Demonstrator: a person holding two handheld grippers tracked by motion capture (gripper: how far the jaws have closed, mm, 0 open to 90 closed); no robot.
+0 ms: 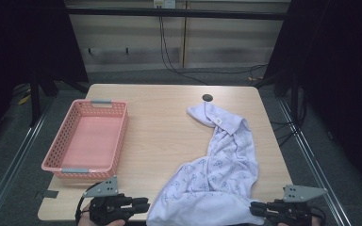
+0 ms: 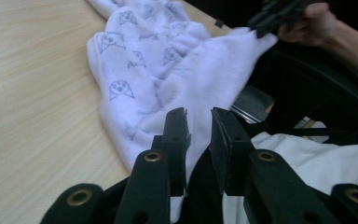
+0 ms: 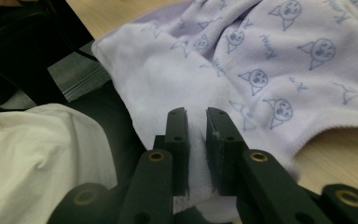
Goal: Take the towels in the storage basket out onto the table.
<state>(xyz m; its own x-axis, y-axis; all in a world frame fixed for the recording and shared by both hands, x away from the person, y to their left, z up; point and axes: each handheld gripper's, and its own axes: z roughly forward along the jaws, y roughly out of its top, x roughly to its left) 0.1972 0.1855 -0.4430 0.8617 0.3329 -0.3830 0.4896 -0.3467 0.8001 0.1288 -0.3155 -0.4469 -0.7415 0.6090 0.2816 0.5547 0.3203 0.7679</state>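
- Lavender cat-print towel (image 1: 217,174) sprawls over the wooden table (image 1: 165,127)'s right half, its near edge hanging off the front.
- Left gripper (image 2: 198,128) and right gripper (image 3: 196,126) each straddle a near corner, jaws narrowly parted, cloth between them, likely to spread it.
- Pink basket (image 1: 86,141) sits well apart.

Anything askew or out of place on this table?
The pale printed towel lies crumpled and twisted, its near edge hanging off the table where both grippers are at its corners. The pink basket sits squarely on the table. Nothing looks damaged.
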